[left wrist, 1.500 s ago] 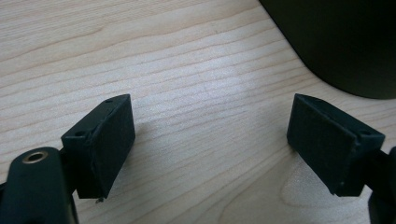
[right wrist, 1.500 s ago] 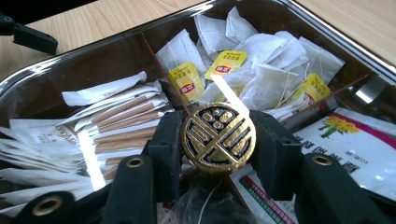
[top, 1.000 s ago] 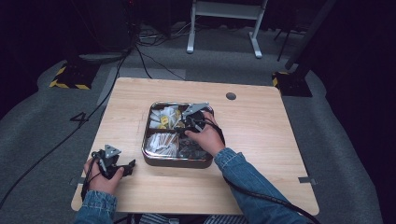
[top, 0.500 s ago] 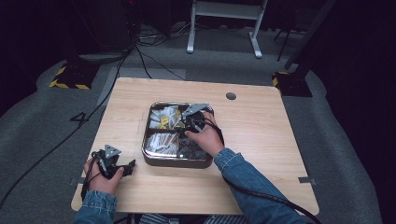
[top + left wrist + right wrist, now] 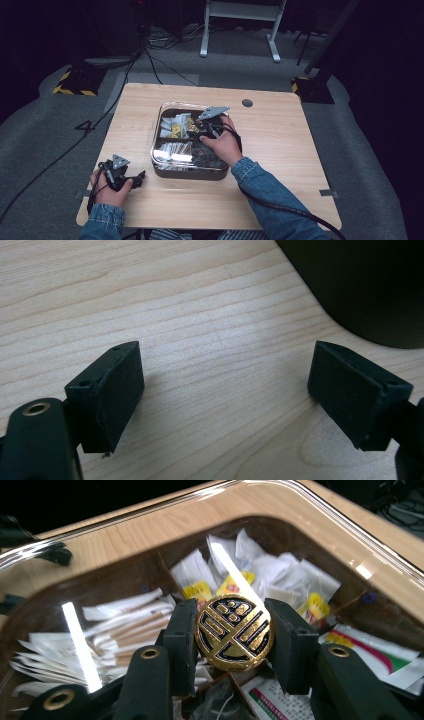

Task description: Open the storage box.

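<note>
Light wood table [image 5: 280, 150] w/ dark carpet round it, cables and a white stand's legs further back in the dim room.

Nearest, at the table's near-left corner: left gripper [image 5: 131, 181] in the person's left hand [image 5: 107, 192], lying low on the wood just beside the tray's near-left corner, not touching it. In the left gripper view its jaws are spread wide, nothing btwn them but bare wood grain; a dark curved wall of the tray shows at top right.

Mid-table: tray [image 5: 187, 172], dark, rounded corners, clear shiny lid or rim, split into compartments. Near compartments hold pale paper sachets on the left and dark stuff on the right; can't tell what that is. Far compartments hold white sachets w/ yellow labels.

Right hand [image 5: 225, 145], denim sleeve, reaches over the tray's right half. Right gripper [image 5: 232, 632] is pinching a round black-and-gold knob [image 5: 234, 632], one pad on each side of it. Knob sits approx at the tray's centre, above the dividers; sachets [image 5: 260, 575] lie beyond it, under the clear cover.
</note>
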The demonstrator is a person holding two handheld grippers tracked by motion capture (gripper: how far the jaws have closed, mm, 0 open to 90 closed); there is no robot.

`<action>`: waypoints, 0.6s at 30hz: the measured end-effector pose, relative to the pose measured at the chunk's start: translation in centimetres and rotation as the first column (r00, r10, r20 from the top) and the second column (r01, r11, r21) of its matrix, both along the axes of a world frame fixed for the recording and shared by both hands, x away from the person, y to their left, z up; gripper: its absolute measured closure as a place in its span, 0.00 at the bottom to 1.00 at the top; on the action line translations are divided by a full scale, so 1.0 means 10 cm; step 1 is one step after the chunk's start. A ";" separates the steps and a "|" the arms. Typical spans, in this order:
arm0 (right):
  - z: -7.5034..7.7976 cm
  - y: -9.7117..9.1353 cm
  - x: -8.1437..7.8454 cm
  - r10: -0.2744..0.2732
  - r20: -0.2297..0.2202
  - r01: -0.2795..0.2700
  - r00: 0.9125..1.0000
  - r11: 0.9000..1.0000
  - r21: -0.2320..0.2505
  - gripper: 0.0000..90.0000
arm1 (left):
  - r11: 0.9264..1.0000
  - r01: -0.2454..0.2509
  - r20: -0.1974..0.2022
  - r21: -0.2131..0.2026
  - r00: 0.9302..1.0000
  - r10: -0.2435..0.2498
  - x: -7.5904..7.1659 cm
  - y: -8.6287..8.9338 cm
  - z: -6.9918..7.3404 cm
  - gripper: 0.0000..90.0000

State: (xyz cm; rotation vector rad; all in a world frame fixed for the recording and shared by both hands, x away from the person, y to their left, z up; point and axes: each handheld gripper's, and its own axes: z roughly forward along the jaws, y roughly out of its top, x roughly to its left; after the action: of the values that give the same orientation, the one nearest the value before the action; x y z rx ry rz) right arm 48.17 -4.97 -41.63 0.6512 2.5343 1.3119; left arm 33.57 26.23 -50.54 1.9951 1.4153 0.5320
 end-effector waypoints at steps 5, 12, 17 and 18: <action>0.16 -0.06 -0.04 -0.002 0.027 0.001 1.000 0.999 0.034 0.66 | 1.000 0.004 -0.001 0.003 1.000 -0.003 0.01 0.00 0.00 0.17; 0.31 -0.19 -0.10 -0.008 0.050 0.005 0.999 0.998 0.070 0.66 | 1.000 0.001 -0.001 -0.001 1.000 -0.001 0.02 0.00 0.00 0.17; 0.38 -0.31 -0.14 -0.009 0.057 0.005 0.998 0.997 0.082 0.66 | 1.000 -0.002 0.000 0.001 1.000 0.002 0.02 0.00 0.00 0.17; 0.39 -0.33 -0.15 -0.010 0.058 0.005 0.998 0.997 0.082 0.66 | 1.000 -0.003 0.001 0.001 1.000 0.003 0.03 0.00 0.00 0.17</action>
State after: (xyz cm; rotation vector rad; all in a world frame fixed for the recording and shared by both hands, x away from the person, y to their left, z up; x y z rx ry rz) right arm 46.68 -8.28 -37.72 0.6280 2.4406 1.4174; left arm 33.83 26.18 -50.50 1.9940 1.4174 0.5350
